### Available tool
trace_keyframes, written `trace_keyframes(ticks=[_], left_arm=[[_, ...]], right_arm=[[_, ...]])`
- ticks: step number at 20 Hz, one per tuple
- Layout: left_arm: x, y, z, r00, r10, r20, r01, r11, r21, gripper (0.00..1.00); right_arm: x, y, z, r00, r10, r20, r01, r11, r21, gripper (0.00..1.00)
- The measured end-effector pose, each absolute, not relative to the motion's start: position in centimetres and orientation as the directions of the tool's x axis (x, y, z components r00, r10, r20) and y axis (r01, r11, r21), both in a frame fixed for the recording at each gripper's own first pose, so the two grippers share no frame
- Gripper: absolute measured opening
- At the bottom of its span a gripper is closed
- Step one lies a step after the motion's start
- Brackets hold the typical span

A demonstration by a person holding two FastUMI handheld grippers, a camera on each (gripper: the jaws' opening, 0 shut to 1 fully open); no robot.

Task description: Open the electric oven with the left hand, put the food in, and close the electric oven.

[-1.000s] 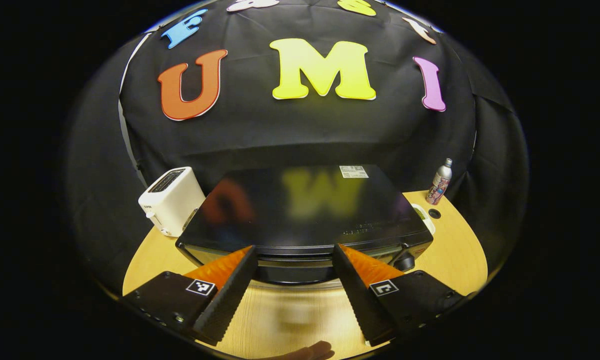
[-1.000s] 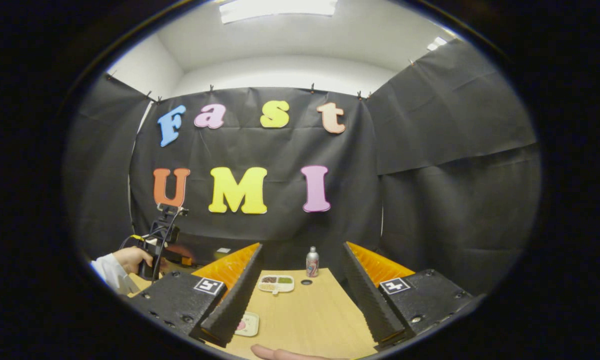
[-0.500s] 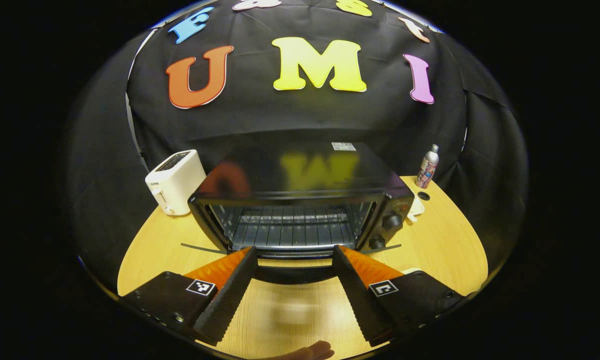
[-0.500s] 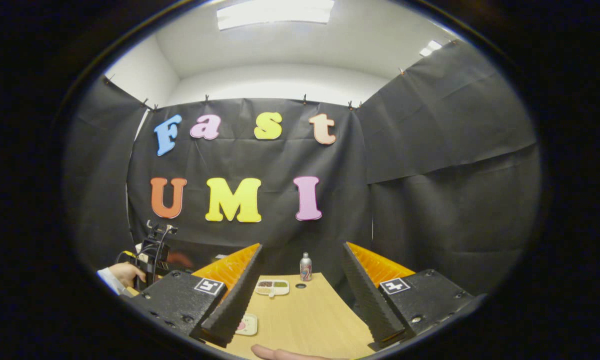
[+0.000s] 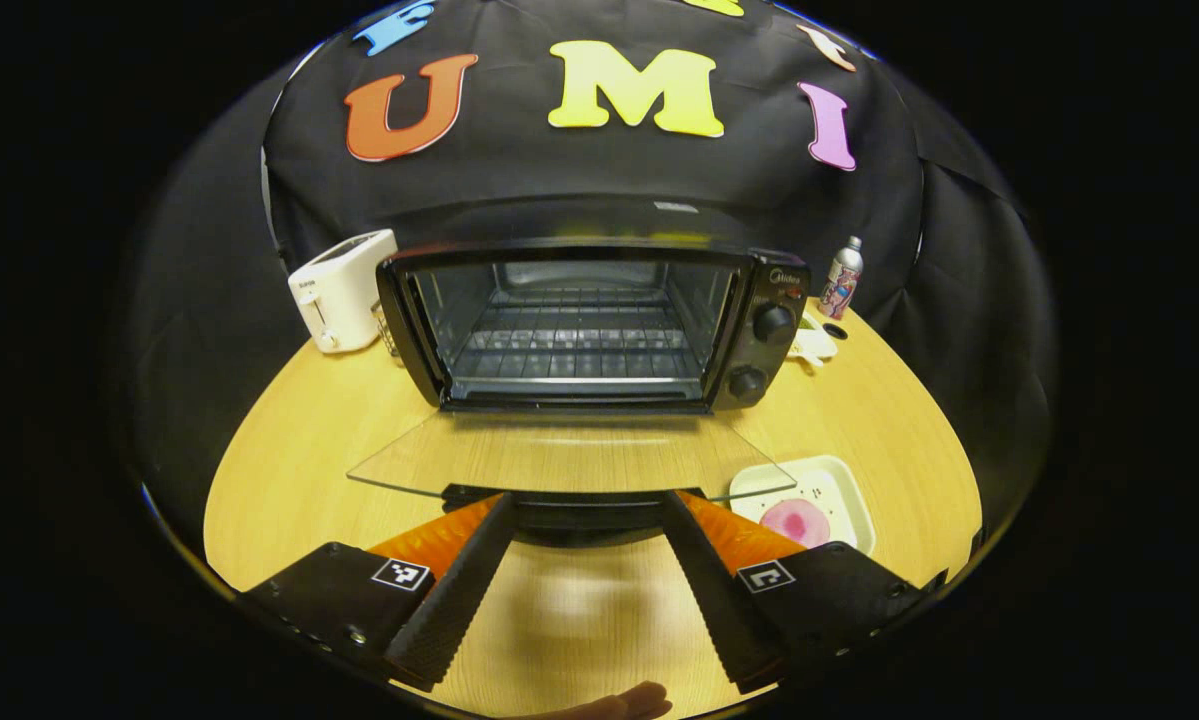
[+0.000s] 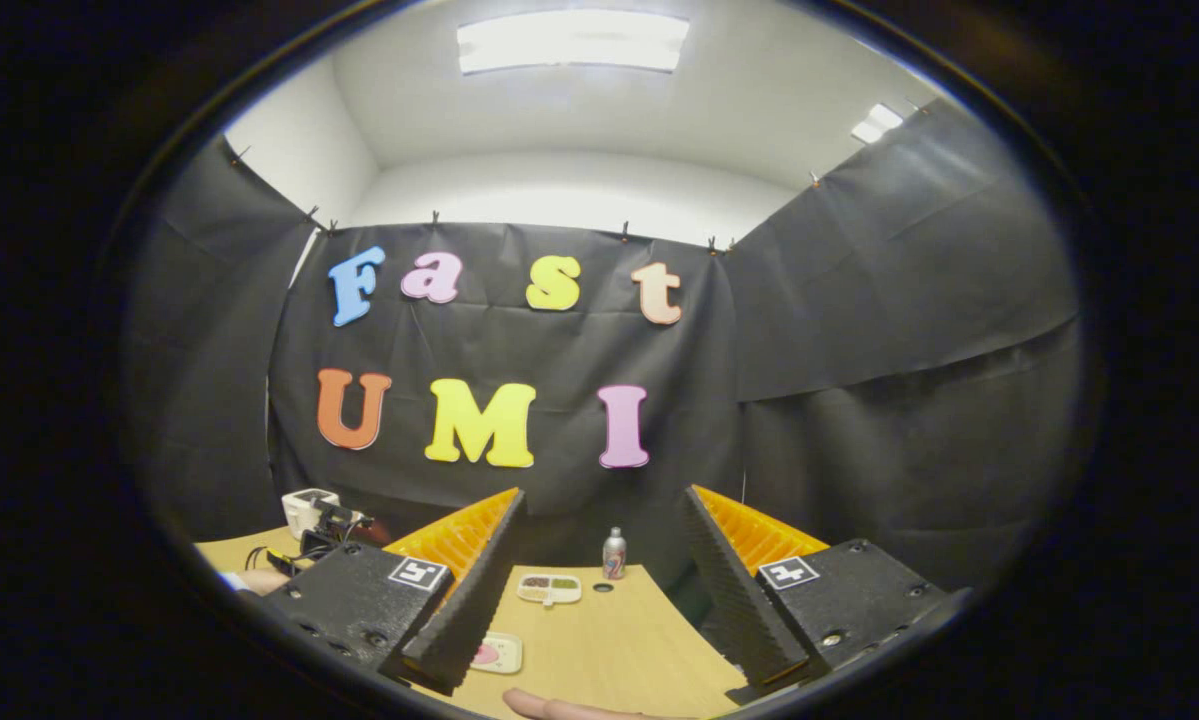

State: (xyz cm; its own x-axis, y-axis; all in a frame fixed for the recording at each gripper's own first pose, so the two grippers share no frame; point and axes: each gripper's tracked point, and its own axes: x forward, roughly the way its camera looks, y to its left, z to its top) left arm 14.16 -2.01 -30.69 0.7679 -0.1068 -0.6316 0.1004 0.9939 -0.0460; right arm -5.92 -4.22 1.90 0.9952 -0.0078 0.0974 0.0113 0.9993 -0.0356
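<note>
The black electric oven (image 5: pixel 771 290) stands at the middle of the wooden table (image 5: pixel 289 430), its wire rack bare. Its glass door (image 5: pixel 569 455) hangs down nearly flat. The door's dark handle (image 5: pixel 584 518) lies between the fingers of my left gripper (image 5: pixel 587 505), which stands open; I cannot tell whether the fingers touch it. The food is a pink piece on a white square plate (image 5: pixel 839 490), right of the door, and shows as the plate (image 6: pixel 494 652) in the right gripper view. My right gripper (image 6: pixel 604 500) is open, empty, and held above the table's right side.
A white toaster (image 5: pixel 344 288) stands left of the oven. A small bottle (image 5: pixel 841 278) and a white divided tray (image 6: pixel 549 588) sit at the back right. The black cloth wall closes in behind the oven.
The oven door has swung from nearly shut down to flat as my left gripper dropped and pulled back. The right gripper tilted up slightly.
</note>
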Motion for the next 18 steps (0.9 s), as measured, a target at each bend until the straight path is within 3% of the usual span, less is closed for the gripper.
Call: trace_keyframes(ticks=[8,9,12,14,18], left_arm=[[13.2,-1.8,-32.4,0.762,-0.106,-0.639,0.101,0.994,-0.045,0.96],[13.1,-1.8,-33.0,0.76,-0.107,-0.641,0.1,0.994,-0.047,1.0],[12.5,-1.7,-37.5,0.702,-0.103,-0.705,0.083,0.995,-0.062,0.96],[13.1,-1.8,-37.4,0.736,-0.105,-0.669,0.093,0.994,-0.053,0.96],[11.9,-1.6,-37.1,0.716,-0.103,-0.69,0.101,0.994,-0.044,0.95]], right_arm=[[-5.5,-3.7,1.4,0.996,-0.006,0.087,0.009,0.999,-0.033,0.96],[-5.4,-3.8,1.4,0.996,-0.01,0.086,0.014,0.999,-0.036,0.96],[-5.0,-3.9,1.0,0.997,-0.02,0.08,0.024,0.998,-0.054,0.96],[-4.7,-3.7,0.5,0.998,-0.016,0.065,0.019,0.998,-0.059,0.96],[-4.2,-3.4,-0.1,0.999,-0.007,0.043,0.009,0.998,-0.058,0.96]])
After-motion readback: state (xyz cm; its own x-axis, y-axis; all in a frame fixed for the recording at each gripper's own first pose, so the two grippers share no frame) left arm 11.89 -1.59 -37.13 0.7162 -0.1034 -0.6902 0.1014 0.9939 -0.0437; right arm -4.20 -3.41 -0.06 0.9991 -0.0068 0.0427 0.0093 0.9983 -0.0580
